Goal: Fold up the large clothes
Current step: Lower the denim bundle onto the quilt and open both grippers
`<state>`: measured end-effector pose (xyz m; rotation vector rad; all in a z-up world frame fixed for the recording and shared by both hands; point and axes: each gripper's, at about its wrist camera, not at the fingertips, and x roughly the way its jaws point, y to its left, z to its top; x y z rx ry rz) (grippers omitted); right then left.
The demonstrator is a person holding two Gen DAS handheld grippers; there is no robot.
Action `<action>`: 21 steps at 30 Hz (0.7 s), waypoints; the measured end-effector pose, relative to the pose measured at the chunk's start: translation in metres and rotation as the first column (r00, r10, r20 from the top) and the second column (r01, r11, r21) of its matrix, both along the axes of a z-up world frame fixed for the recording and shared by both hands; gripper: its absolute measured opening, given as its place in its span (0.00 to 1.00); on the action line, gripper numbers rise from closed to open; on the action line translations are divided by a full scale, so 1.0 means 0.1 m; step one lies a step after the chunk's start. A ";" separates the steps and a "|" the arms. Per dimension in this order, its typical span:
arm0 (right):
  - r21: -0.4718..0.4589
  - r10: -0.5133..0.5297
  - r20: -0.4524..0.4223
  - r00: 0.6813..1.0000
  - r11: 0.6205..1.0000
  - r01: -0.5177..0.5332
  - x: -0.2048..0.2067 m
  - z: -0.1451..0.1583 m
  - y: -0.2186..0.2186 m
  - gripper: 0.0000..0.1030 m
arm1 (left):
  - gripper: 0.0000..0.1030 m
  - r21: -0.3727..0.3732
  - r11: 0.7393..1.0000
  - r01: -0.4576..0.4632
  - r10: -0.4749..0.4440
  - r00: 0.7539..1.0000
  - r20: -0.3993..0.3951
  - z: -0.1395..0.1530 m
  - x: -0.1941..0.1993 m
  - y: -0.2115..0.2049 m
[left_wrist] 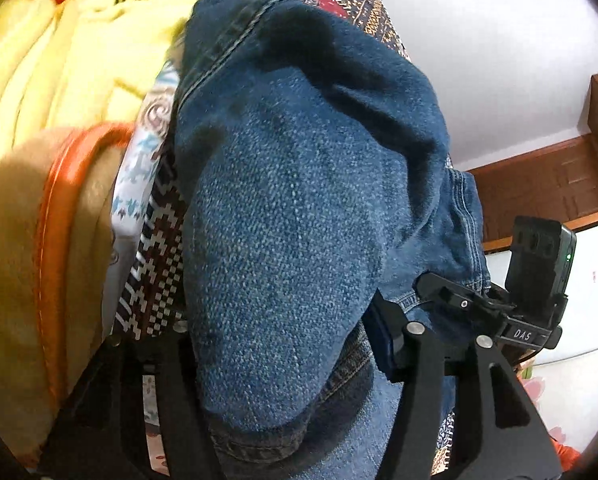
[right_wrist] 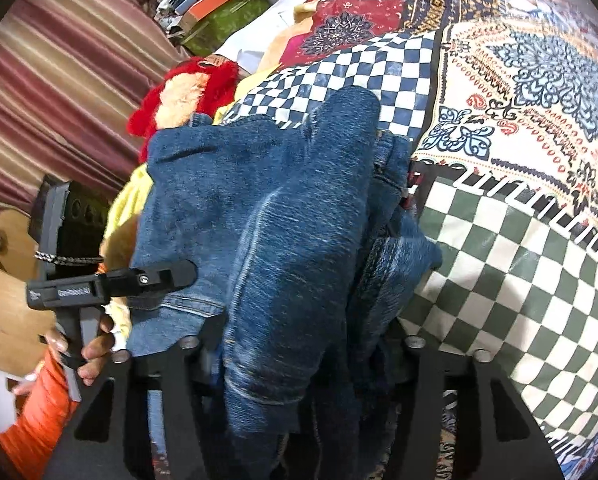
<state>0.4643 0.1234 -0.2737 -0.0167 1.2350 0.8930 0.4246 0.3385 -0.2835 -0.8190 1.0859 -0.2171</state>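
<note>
A pair of blue jeans (left_wrist: 299, 208) fills the left wrist view, bunched and draped over the fingers of my left gripper (left_wrist: 283, 360), which is shut on the denim. In the right wrist view the same jeans (right_wrist: 267, 220) hang in thick folds between the fingers of my right gripper (right_wrist: 299, 352), shut on the cloth. The fingertips of both are buried in fabric. The other gripper (right_wrist: 111, 280) shows at the left of the right wrist view, held by a hand (right_wrist: 95, 356); it also shows in the left wrist view (left_wrist: 491, 308) at right.
A patchwork bedspread (right_wrist: 519, 128) with checks and paisley lies under the jeans. A yellow garment (left_wrist: 67, 60) and a tan blanket with orange trim (left_wrist: 47, 240) lie left. A red plush toy (right_wrist: 187, 92) and a striped curtain (right_wrist: 59, 80) are behind. A wooden headboard (left_wrist: 547, 184) stands right.
</note>
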 end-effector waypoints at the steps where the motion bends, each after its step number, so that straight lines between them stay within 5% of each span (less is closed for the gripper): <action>1: -0.012 0.002 0.017 1.000 1.000 -0.002 -0.02 0.00 0.00 0.62 | 0.59 0.005 1.000 -0.005 0.005 1.000 -0.002 -0.02 -0.01 0.01; 13: -0.153 0.050 0.183 0.982 0.988 -0.022 -0.42 0.38 -0.22 0.66 | 0.60 0.239 0.970 -0.046 0.054 0.998 -0.028 0.42 -0.50 -0.37; 21: -0.158 0.076 0.340 0.937 0.987 -0.022 -0.70 0.81 -0.31 0.67 | 0.60 0.478 0.876 -0.064 0.055 0.998 0.034 0.77 -0.86 -0.60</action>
